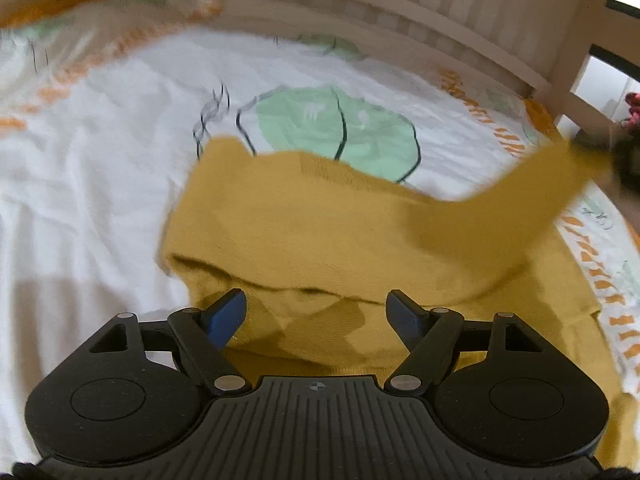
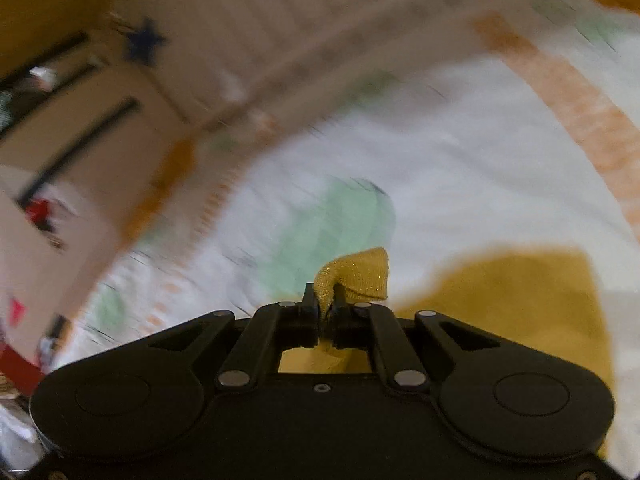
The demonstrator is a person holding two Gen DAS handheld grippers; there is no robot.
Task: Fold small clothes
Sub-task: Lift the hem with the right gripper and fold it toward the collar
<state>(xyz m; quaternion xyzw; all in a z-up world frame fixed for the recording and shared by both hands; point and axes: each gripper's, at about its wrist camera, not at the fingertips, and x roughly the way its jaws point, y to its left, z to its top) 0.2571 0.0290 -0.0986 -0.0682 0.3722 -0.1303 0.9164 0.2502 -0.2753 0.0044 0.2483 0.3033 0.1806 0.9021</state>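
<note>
Through my left wrist camera, my left gripper (image 1: 316,312) sits at the bottom centre of the frame with its jaws spread wide apart, nothing pressed between the blue pads (image 1: 226,316). Just beyond them lies the mustard-yellow knitted garment (image 1: 312,232), filling the middle and lower right of the frame on a white bedsheet (image 1: 92,152) printed with a green leaf shape (image 1: 336,128) and orange dashes. The garment's near edge is folded into a thick roll just ahead of my fingertips. One sleeve (image 1: 532,184) rises off the cloth toward the right edge of the frame, blurred. A pale slatted bed rail (image 1: 400,8) curves across the top.

Through my right wrist camera, my right gripper (image 2: 325,300) is at the lower centre with its jaws closed together, clamped on a bunched tip of the same yellow knit (image 2: 360,272), which sticks up just above the fingertips. More of the garment (image 2: 520,292) lies blurred at the lower right on the sheet (image 2: 460,160). The rest of this view is smeared; pale furniture (image 2: 80,128) with dark lines occupies the upper left.
</note>
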